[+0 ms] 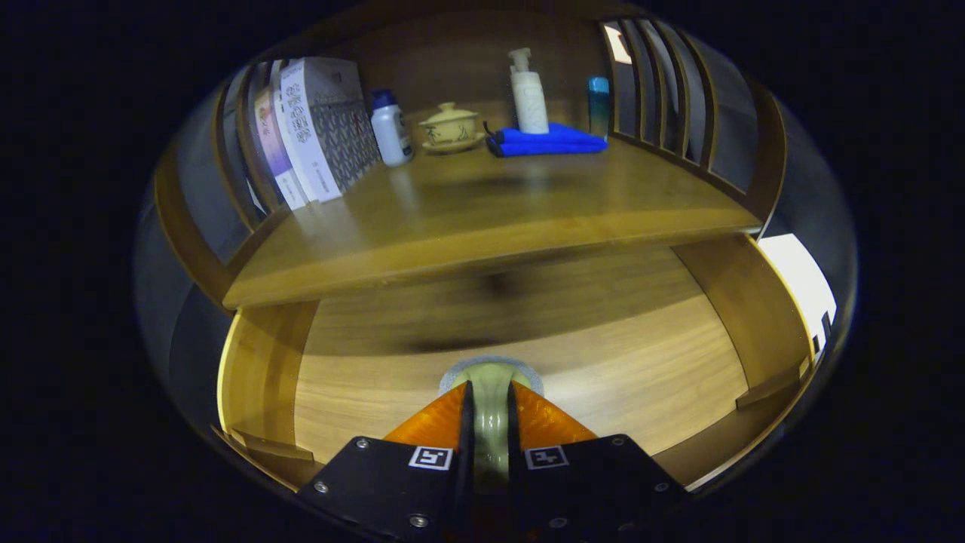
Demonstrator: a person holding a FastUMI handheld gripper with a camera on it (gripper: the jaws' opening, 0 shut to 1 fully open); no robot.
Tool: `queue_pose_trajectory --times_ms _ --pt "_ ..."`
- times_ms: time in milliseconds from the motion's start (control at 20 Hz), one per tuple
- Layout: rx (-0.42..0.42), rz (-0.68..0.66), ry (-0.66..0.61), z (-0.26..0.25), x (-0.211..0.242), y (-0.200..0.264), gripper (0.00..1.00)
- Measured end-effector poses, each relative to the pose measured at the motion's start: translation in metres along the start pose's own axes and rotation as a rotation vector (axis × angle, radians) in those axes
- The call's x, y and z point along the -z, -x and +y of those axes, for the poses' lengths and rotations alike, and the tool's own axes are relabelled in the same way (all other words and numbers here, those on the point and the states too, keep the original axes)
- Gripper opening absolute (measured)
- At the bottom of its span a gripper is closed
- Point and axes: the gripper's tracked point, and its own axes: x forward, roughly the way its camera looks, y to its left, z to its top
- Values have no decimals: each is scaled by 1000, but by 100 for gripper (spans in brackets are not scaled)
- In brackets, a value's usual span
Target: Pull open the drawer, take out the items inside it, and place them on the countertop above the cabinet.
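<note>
My gripper [490, 394] hangs over the open wooden drawer [761, 302], its fingers shut on a pale green object with a grey round rim [490, 371]. The object fills the narrow gap between the fingers, and its rim pokes out just past the tips. Most of its body is hidden by the fingers, so I cannot tell what it is. Around it I see only bare drawer floor [633, 362]. Above and beyond the drawer runs the wooden countertop [482, 219].
At the back of the countertop stand boxes or books [317, 128], a white bottle with a blue cap [391, 128], a lidded tea bowl [451, 127], a pump bottle [529, 94] on a folded blue cloth [546, 140], and a teal bottle [598, 105]. Slatted rails [663, 90] close both sides.
</note>
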Motion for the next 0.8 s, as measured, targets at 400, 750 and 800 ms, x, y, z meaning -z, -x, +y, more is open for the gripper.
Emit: queue_pose_trajectory --times_ms 400,750,800 --pt "23 -130 -10 -4 -35 44 21" --pt "0 -263 13 -2 -91 67 21" --pt "-7 -275 13 -2 -99 67 21"
